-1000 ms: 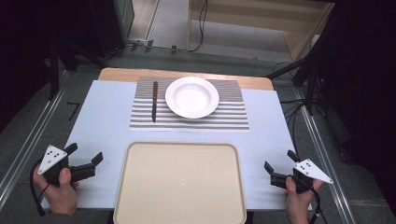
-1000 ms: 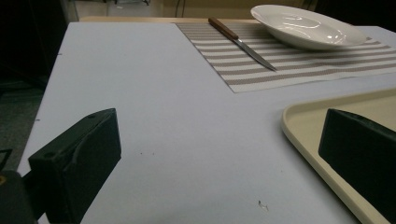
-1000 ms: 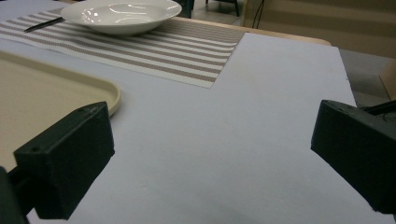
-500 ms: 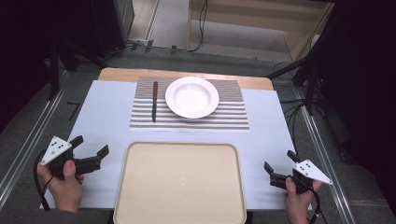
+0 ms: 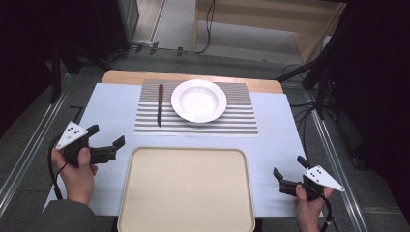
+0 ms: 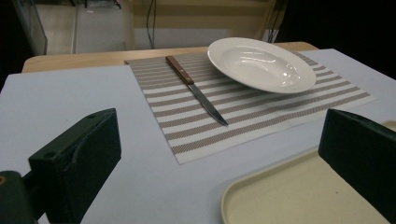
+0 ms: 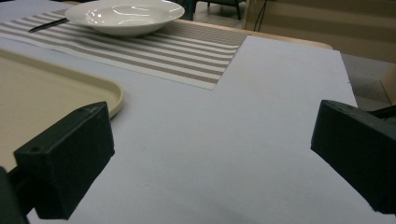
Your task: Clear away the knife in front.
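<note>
- The left claw (image 5: 105, 141) hangs above the bench (image 5: 113, 104) near its left edge, just beside the tray's far left corner; its jaws are spread wide with nothing between them.
- In the left gripper view that claw (image 6: 219, 158) faces the knife (image 6: 196, 88), which lies well apart from it.
- The knife (image 5: 159, 104) rests flat on the left part of the striped placemat (image 5: 237, 121), wooden handle toward the far edge of the bench, blade toward the near edge.
- The white plate (image 5: 198, 100) sits on the same placemat, just beside the knife and not touching it.
- The beige tray (image 5: 186, 188) lies at the middle of the near edge of the bench, between the two claws.
- The right claw (image 5: 289, 170) sits low at the near right corner of the bench, jaws spread and empty; in the right gripper view (image 7: 210, 163) bare bench surface lies between them.
</note>
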{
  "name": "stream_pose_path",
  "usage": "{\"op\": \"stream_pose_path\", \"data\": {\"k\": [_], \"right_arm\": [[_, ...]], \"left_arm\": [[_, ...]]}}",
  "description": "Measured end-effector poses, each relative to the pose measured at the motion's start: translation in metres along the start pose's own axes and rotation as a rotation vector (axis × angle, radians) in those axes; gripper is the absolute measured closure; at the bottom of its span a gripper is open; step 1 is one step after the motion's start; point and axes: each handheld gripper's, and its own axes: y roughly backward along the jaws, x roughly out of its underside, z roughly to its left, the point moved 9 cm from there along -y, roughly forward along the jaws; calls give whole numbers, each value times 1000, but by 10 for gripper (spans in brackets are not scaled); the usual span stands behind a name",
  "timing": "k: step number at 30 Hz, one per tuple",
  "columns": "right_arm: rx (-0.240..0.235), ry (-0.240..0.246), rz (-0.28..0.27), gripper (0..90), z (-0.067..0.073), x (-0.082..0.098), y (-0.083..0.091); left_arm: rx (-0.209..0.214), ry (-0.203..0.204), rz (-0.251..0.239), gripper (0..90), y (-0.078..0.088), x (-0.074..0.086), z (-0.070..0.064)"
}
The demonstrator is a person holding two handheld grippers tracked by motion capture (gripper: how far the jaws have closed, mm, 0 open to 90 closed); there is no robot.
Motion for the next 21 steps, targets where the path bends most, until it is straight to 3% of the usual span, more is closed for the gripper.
{"op": "stream_pose_path", "data": {"k": [6, 21], "right_arm": [[-1, 1, 0, 0, 0, 0, 0], [0, 9, -2, 0, 0, 0, 0]], "left_arm": [[30, 0, 16, 0, -17, -17, -6], [42, -12, 78, 28, -54, -36, -9]]}}
